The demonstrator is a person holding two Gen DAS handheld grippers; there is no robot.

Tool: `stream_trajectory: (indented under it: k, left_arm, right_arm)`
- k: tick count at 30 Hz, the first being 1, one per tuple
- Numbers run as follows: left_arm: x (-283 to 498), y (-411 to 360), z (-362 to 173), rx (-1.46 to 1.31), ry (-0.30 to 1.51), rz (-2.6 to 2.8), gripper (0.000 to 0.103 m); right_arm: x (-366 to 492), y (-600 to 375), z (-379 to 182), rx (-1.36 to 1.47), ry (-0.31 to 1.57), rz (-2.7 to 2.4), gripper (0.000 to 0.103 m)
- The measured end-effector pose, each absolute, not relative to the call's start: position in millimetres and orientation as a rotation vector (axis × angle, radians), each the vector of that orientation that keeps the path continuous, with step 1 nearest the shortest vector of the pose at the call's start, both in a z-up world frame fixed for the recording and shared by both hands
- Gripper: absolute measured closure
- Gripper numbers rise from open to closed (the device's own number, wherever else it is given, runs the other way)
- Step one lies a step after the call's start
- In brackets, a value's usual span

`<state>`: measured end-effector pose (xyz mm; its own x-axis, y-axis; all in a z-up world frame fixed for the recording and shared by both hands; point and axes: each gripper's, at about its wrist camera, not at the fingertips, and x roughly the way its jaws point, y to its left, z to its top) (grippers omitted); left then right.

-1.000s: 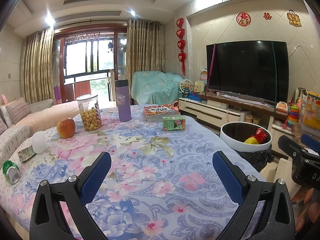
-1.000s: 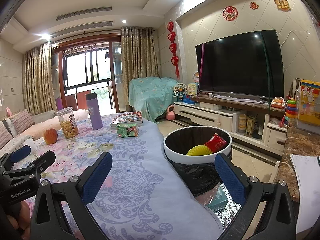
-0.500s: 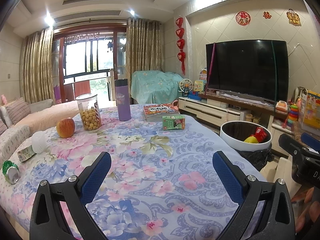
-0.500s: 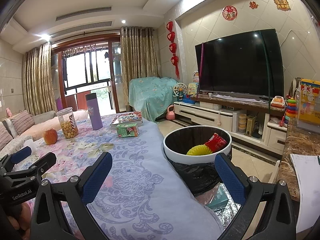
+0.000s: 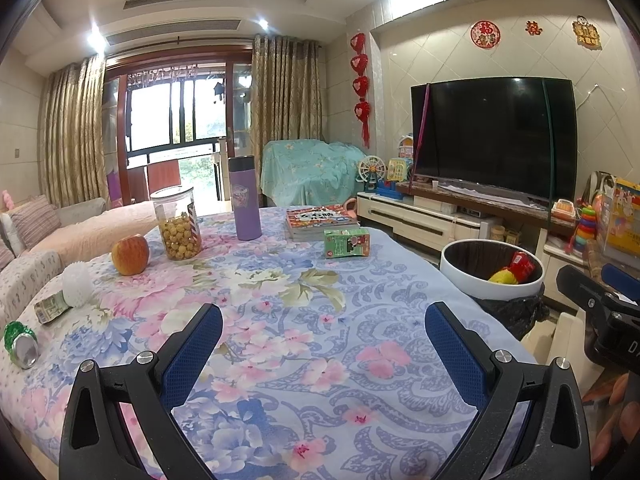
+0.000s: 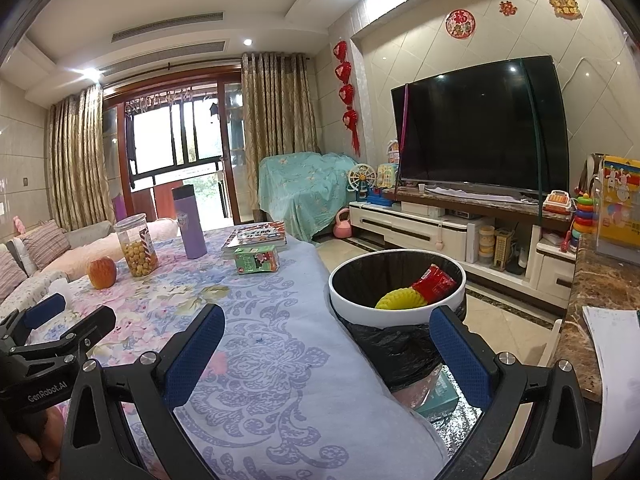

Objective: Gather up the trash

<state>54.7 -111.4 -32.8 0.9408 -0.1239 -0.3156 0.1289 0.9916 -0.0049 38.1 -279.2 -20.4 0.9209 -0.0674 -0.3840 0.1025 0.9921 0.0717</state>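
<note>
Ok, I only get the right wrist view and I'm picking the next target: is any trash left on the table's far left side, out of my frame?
Observer: Yes. A green can lies on its side near the left edge of the table.
Operator: Anything else near it?
Observer: A flattened green wrapper lies a little further in, right beside a white ball.
Operator: Is the left gripper free to take them?
Observer: Its jaws are wide open with nothing between them, above the floral cloth.
</note>
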Motion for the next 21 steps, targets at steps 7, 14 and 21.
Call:
stream_trajectory:
  k: [7,14,21]
  left_arm:
    - [61.1,-110.5,-36.3,0.019,0.333,-0.133,0.001]
    - [62.9,-110.4,-36.9,0.019,0.336,-0.135,0.001]
    - [63.4,-110.1,-37.8,0.024,0.332,-0.141,0.000]
  right_arm:
    - [39.6,-276.4,-24.6,0.100,0.402,-0.079,0.000]
    - [41.2,-277.6,-25.9,0.107,0.406,-0.074,0.000]
    - [41.8,-279.8,-26.4,0.112,0.407,-0.073,0.000]
